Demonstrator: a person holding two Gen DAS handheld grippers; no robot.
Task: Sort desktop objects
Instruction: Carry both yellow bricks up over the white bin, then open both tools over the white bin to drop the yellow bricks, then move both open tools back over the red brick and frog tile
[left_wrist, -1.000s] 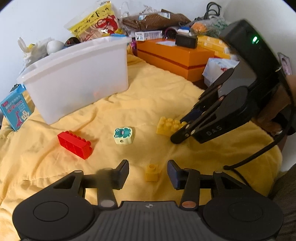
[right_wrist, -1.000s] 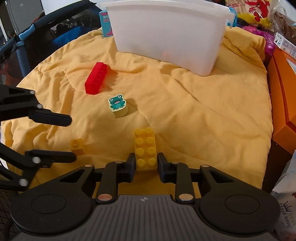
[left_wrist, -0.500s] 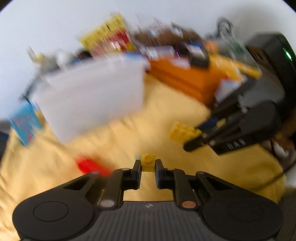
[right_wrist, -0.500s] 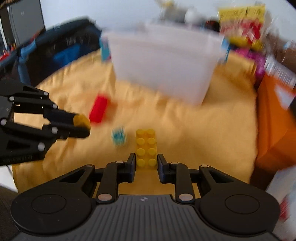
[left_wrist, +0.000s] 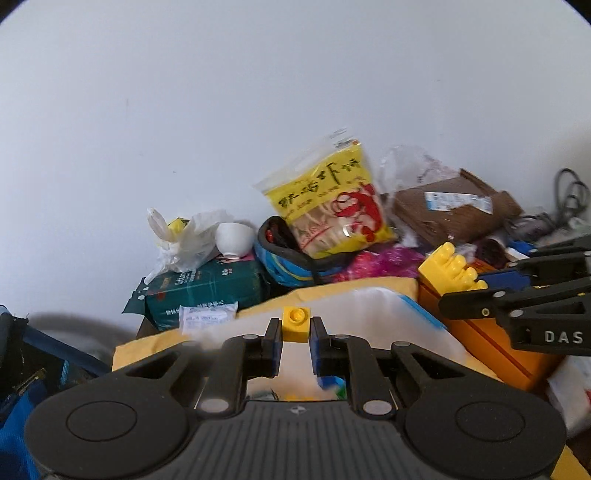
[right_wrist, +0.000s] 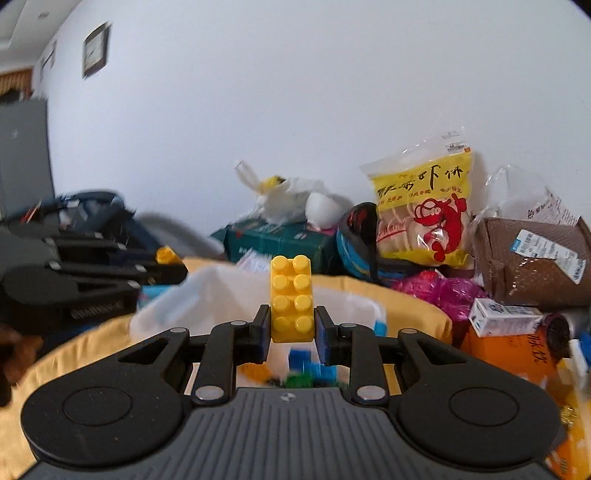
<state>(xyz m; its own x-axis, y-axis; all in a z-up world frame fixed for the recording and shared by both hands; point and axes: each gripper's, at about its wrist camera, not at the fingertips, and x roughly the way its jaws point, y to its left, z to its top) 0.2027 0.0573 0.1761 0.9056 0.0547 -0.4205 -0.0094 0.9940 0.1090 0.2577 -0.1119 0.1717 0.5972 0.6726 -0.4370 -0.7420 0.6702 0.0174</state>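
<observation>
My left gripper (left_wrist: 295, 328) is shut on a small yellow one-stud brick (left_wrist: 294, 325), held in the air over the white plastic bin (left_wrist: 369, 317). My right gripper (right_wrist: 291, 325) is shut on a long yellow eight-stud brick (right_wrist: 291, 297), also raised above the white bin (right_wrist: 221, 291). Several coloured bricks (right_wrist: 306, 363) lie inside the bin below the right fingers. In the left wrist view the right gripper (left_wrist: 461, 291) comes in from the right with its yellow brick (left_wrist: 448, 267). The left gripper (right_wrist: 173, 267) and its small brick (right_wrist: 166, 254) show at the left of the right wrist view.
Behind the bin is a clutter pile against the white wall: a yellow snack bag (left_wrist: 328, 210), a green package (left_wrist: 207, 291), a white bowl (left_wrist: 234, 238), a brown parcel (right_wrist: 532, 269) and an orange box (left_wrist: 487, 339). Yellow cloth (right_wrist: 406, 299) covers the surface.
Both grippers rose from the yellow cloth with their bricks and moved over the white bin. The left gripper, open a second ago, shut on the small yellow brick.
</observation>
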